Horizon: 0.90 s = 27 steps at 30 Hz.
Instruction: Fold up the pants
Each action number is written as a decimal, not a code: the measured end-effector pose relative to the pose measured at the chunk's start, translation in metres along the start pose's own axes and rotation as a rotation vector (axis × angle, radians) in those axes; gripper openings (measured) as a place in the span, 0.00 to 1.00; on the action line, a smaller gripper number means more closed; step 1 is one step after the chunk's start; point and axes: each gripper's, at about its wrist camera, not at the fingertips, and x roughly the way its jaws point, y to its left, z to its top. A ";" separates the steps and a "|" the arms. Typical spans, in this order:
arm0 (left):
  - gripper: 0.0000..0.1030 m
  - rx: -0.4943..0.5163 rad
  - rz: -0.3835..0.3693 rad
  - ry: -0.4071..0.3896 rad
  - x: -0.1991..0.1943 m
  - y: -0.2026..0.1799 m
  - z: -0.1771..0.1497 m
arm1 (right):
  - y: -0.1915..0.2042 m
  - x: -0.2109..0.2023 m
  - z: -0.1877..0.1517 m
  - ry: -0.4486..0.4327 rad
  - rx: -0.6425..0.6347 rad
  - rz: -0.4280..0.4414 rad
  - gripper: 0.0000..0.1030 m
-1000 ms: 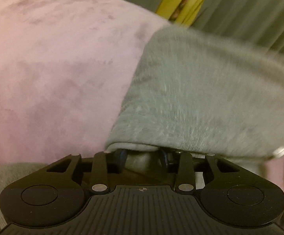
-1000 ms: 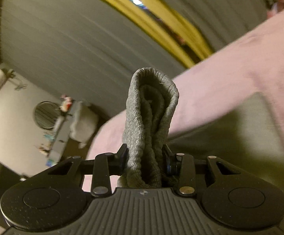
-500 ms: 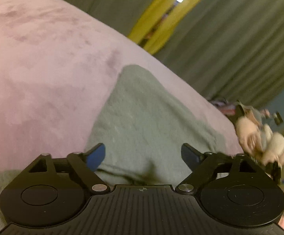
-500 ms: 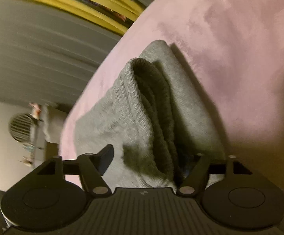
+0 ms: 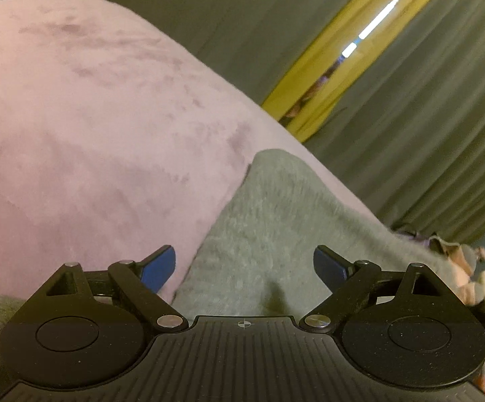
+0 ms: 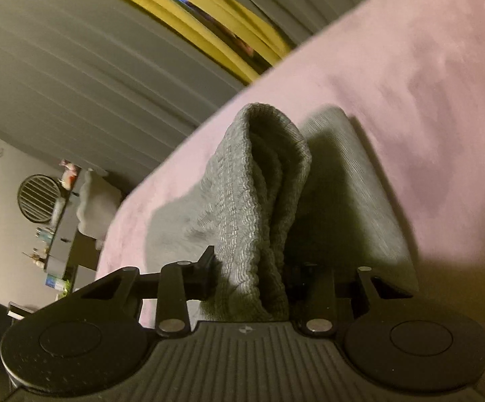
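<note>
Broadly spread beneath everything, a pink velvety bed cover [image 5: 85, 140] serves as the work surface, its nap marked with darker smudges. Behind the cover hang grey pleated curtains [image 5: 420, 154], parted by a yellow strip [image 5: 323, 77] through which a sliver of daylight shows. On the cover lie the grey pants [image 5: 276, 234], folded into a flat slab whose far corner points away toward the curtains; in the right wrist view the same pants [image 6: 353, 201] lie flat on the cover with a ribbed band [image 6: 262, 201] of the garment rising upright from them. Past the cover's far edge, in the right wrist view, a dresser [image 6: 61, 244] crowded with small items stands against a pale wall beside a round slatted disc [image 6: 36, 198]. Off the cover's right edge in the left wrist view sits a heap of soft toys [image 5: 470, 278], blurred. The left gripper [image 5: 244, 264] hovers over the near edge of the pants with its blue-padded jaws spread wide, having just opened, with cloth below them but nothing pressed between them. The right gripper [image 6: 252, 268] has just been closing, and its jaws pinch the ribbed band, which stands bunched between them.
</note>
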 end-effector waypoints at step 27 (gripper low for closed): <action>0.92 0.212 0.193 0.248 0.048 -0.025 -0.023 | 0.080 0.061 -0.031 -0.039 -0.608 -0.320 0.27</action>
